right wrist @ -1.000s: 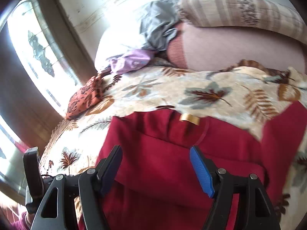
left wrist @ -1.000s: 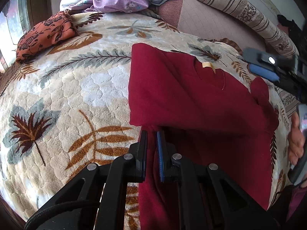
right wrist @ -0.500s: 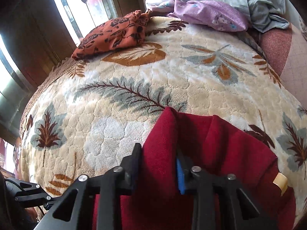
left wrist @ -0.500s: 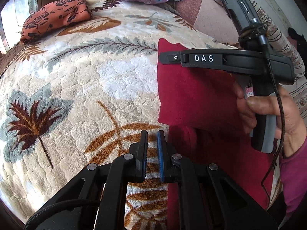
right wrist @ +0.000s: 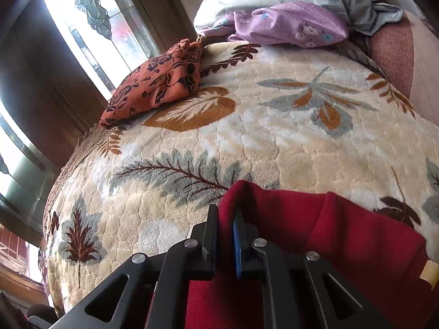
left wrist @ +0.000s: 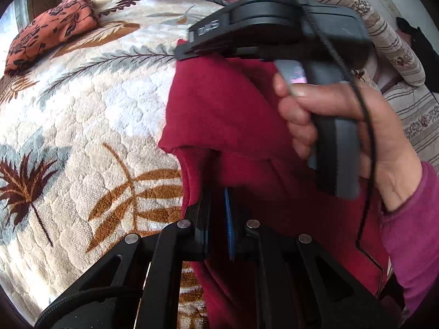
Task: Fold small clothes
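Red garment lies on the leaf-print blanket covering the bed, toward the near side in both views. Fabric is a deep red, soft and slightly fuzzy knit. It is partly folded: one layer is doubled over the rest, leaving a rounded fold edge along its left side and a corner sticking out where the layers meet. A small tan tag shows at the right edge in the right wrist view. Left gripper is clamped on the lower layer's edge, cloth pinched between the jaws. Right gripper is closed on the raised far corner of the fold, red cloth bunched between black finger and blue pad. Right hand grasps that gripper's handle above the garment, with a magenta sleeve at the wrist. An orange floral cloth and a lilac cloth sit well apart, at the blanket's far end.
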Tool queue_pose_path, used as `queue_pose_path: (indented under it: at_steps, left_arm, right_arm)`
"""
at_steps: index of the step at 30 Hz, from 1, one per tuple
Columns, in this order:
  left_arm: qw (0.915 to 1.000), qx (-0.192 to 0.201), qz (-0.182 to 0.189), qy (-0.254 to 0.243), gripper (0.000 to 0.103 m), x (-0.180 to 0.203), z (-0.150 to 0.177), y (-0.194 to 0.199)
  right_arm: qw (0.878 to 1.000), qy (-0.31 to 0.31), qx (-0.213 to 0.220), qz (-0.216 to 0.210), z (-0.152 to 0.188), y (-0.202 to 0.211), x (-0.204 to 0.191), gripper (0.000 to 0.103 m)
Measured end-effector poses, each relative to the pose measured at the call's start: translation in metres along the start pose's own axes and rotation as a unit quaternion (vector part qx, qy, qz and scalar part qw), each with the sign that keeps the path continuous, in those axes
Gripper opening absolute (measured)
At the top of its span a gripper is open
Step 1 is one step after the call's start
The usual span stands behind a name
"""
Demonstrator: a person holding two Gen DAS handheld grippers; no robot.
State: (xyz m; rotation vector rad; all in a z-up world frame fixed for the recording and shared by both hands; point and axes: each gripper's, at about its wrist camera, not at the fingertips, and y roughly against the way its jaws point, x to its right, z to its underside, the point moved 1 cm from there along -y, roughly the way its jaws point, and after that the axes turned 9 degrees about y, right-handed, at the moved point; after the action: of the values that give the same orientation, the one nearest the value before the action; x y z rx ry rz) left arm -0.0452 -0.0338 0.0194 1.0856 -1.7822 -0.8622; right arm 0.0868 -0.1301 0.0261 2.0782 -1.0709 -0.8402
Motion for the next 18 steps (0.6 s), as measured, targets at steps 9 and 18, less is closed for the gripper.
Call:
queue_pose_path:
  at_steps: [9,18]
  left_arm:
    - [0.9983,0.049,0.02,-0.026,0.007,0.012,-0.007,0.034]
    - [0.9948,0.096,0.024,-0.024,0.007,0.035,-0.037,0.024]
  right_arm:
    - [0.994,-0.042,0.059,0.083,0.079,0.147,0.035,0.072]
    - [0.961,-0.132,-0.012,0.245,0.191,0.218,0.122,0.072]
